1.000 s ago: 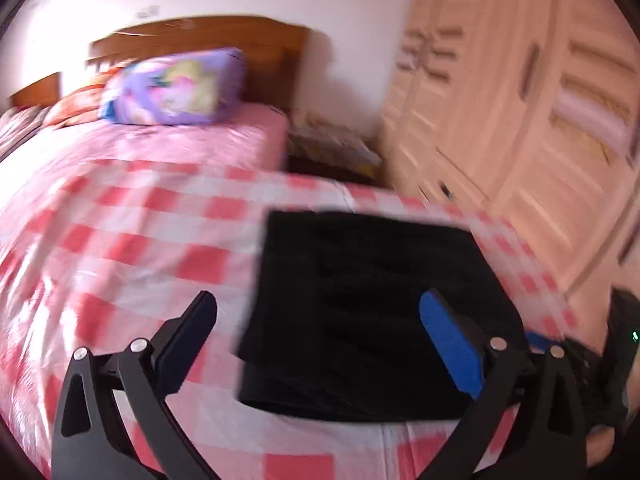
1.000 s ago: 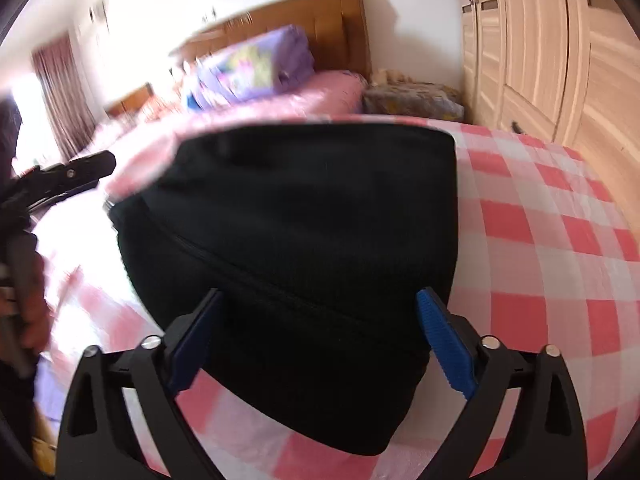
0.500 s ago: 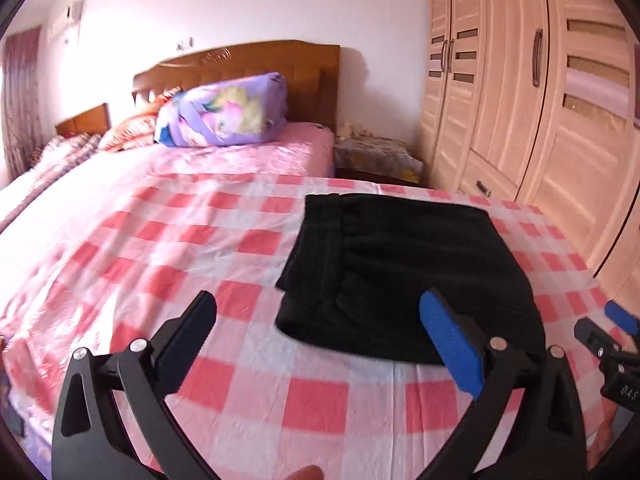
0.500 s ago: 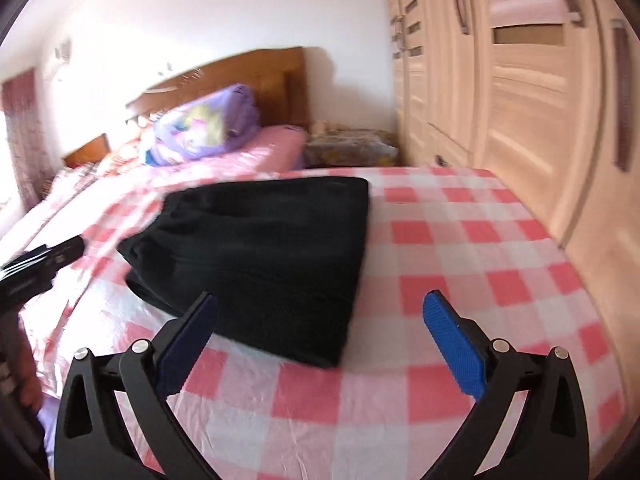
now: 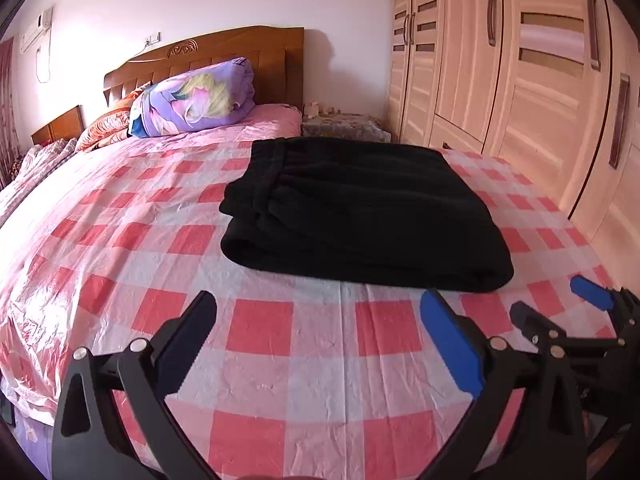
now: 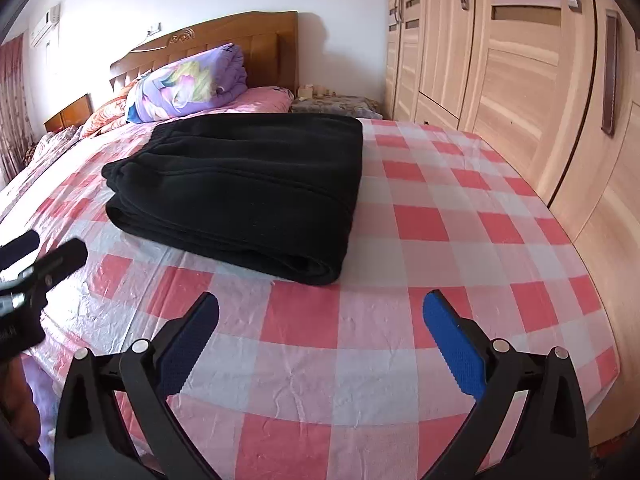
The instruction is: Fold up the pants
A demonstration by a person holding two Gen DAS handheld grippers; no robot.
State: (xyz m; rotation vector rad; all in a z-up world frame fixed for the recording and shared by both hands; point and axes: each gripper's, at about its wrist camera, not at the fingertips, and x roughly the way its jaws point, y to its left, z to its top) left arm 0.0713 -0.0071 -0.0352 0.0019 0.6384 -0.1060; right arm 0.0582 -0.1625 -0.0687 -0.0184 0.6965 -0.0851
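At the bottom of the left wrist view the left claw [image 5: 318,336] gapes wide with nothing between its fingers, hanging over the checked sheet [image 5: 260,328] of the bed. The right claw [image 6: 320,332] fills the bottom of its own view the same way, spread wide and holding nothing. Past both, mid-frame, the pants [image 5: 360,208] lie on the sheet as a black, several-layered rectangle, well apart from either claw. Behind them, toward the upper left, sit a purple pillow [image 5: 196,100] and the headboard [image 5: 224,56]; the wardrobe [image 5: 520,60] fills the right side.

The folding looks done, so the risk is mostly in any further touch. A claw dragged across the stack could shear the upper layers off the lower ones, and the glossy, crinkled sheet may let the whole bundle slide. The left end, where the waistband bunches, looks loosest and likeliest to spring open.

The left view shows that bunched waistband end and catches the right claw at the lower right edge. The right view shows instead the rolled near-right corner with its stacked edges, and the left claw at the left edge with a bit of hand [image 6: 16,396] below it.
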